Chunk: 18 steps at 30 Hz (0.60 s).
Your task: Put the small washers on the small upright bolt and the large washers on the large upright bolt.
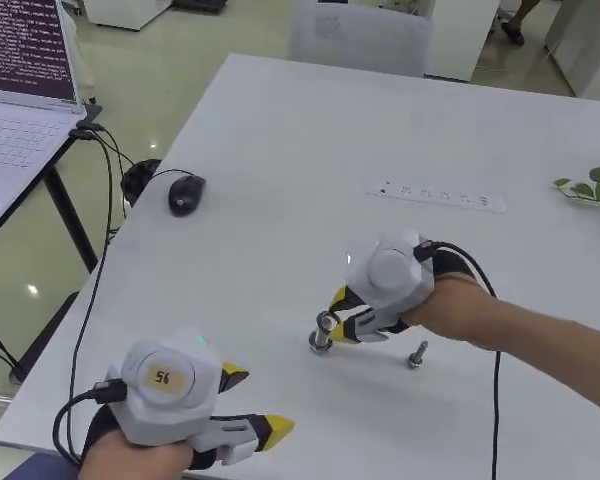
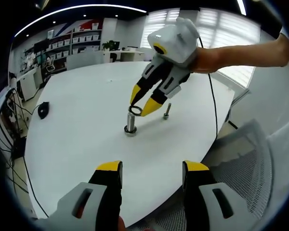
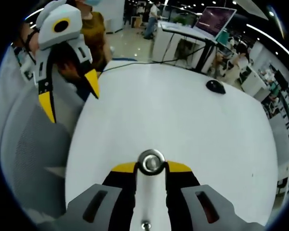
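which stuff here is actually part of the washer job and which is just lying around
Job: washer in the right tool, large bolt, small bolt, left tool.
Lying about: mouse, power strip, laptop, plant.

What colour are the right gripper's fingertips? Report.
Yellow fingertips, best in the left gripper view.

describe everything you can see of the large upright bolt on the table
The large upright bolt looks like silver-grey metal. It stands on the white table, its shank straight up from a wider base; whether that base is its head or stacked washers, I cannot tell. The small bolt stands apart beside it. The right hand-held gripper holds a ring washer tilted right at the bolt's top; whether the two touch is unclear.
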Motion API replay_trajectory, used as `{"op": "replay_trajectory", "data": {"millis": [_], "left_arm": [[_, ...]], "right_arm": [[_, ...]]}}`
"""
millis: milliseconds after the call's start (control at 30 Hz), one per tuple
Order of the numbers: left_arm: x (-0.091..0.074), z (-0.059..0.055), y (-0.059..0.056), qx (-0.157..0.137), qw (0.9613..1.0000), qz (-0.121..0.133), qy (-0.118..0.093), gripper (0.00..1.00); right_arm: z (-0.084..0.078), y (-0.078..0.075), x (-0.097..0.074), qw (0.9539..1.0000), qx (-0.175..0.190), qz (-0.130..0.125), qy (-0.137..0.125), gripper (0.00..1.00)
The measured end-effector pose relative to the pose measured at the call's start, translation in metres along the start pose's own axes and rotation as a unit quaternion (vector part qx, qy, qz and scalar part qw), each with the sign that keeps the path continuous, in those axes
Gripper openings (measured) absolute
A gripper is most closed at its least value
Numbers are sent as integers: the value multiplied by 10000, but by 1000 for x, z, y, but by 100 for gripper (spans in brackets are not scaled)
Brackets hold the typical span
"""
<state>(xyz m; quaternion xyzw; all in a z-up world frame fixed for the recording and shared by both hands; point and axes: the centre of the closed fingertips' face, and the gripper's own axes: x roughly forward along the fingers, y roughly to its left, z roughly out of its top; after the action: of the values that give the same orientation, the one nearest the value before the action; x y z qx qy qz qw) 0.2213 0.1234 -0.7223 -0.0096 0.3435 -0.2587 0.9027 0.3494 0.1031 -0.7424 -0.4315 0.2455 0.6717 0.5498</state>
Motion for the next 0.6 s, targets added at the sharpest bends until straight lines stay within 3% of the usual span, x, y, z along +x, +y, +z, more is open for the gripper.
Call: {"op": "replay_trajectory", "data": {"millis": [167,600], "left_arm": [[-3,-1,3,-27,10000,44,-9,49],[-3,-3,2,-54,10000,33,-1,49]], "right_arm": [[-6,-4,8,9998,102,10,189,23],[-9,-4,16,9993,234,114,281,23]]}}
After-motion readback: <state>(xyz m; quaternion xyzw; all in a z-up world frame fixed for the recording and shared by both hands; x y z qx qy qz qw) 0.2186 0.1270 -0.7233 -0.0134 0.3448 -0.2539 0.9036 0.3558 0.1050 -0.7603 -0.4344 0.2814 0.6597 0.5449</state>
